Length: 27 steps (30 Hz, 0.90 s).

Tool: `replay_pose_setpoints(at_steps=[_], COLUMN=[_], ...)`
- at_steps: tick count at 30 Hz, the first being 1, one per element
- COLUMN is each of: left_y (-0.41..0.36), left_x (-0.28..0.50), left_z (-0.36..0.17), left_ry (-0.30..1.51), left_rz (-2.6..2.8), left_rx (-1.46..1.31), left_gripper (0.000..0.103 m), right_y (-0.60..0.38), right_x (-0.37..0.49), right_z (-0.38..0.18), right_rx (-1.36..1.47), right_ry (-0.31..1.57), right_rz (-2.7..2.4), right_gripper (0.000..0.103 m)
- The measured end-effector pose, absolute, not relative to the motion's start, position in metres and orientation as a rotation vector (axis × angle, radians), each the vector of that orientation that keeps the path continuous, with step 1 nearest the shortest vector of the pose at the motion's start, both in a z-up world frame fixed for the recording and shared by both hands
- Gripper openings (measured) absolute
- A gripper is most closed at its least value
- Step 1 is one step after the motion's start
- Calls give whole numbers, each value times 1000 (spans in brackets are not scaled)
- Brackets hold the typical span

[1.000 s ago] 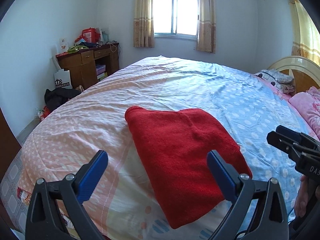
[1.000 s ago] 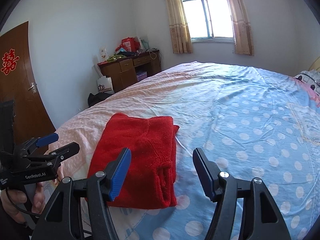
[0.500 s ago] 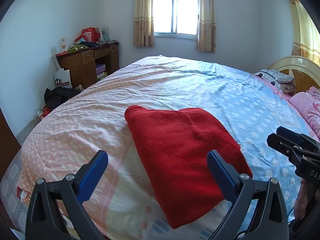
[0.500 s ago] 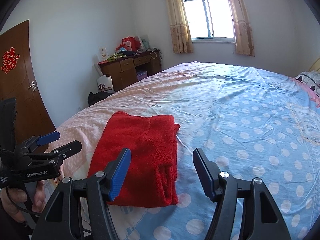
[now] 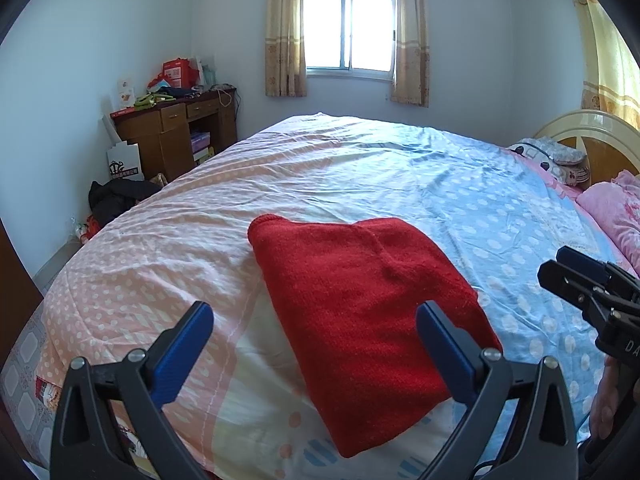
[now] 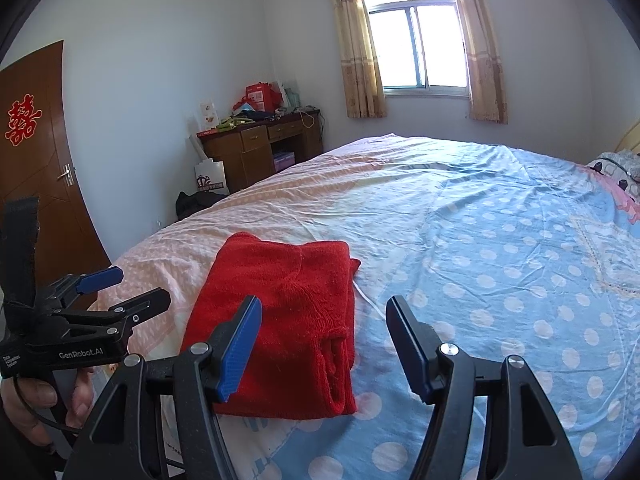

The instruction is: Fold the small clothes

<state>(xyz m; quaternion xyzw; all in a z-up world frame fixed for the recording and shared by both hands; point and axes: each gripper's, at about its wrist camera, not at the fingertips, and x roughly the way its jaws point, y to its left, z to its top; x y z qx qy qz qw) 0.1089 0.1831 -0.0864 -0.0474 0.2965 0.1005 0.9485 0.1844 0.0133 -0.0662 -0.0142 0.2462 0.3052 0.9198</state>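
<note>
A red knitted garment (image 5: 360,304) lies folded into a neat rectangle near the front edge of the bed; it also shows in the right wrist view (image 6: 288,320). My left gripper (image 5: 312,340) is open and empty, held above and in front of the garment's near end. My right gripper (image 6: 324,340) is open and empty, just above the garment's right edge. Each gripper shows in the other's view: the right one (image 5: 576,276) at the right, the left one (image 6: 116,292) at the left. Neither touches the cloth.
The bed (image 5: 400,184) has a pink and blue polka-dot cover. Pillows (image 5: 560,156) and a pink blanket (image 5: 616,212) lie by the headboard at right. A wooden desk (image 5: 172,132) with clutter stands at the far left; a brown door (image 6: 36,160) is at left.
The right wrist view has drawn back and up a little, so the garment sits slightly farther off. The left view is nearly unchanged. Both grippers stay open.
</note>
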Motion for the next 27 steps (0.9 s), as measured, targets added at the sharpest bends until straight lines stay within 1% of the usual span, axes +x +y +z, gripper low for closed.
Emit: replay_pose_setpoints(at_steps=[27], left_y=[192], left_x=[99], left_z=[-63], left_ry=[536], left_rz=[255], left_rx=[-88], left_gripper=[103], right_y=[15], right_x=[155], right_z=[-42], right_rx=[-48], right_ry=[364], right_rz=[652], right_gripper=[66])
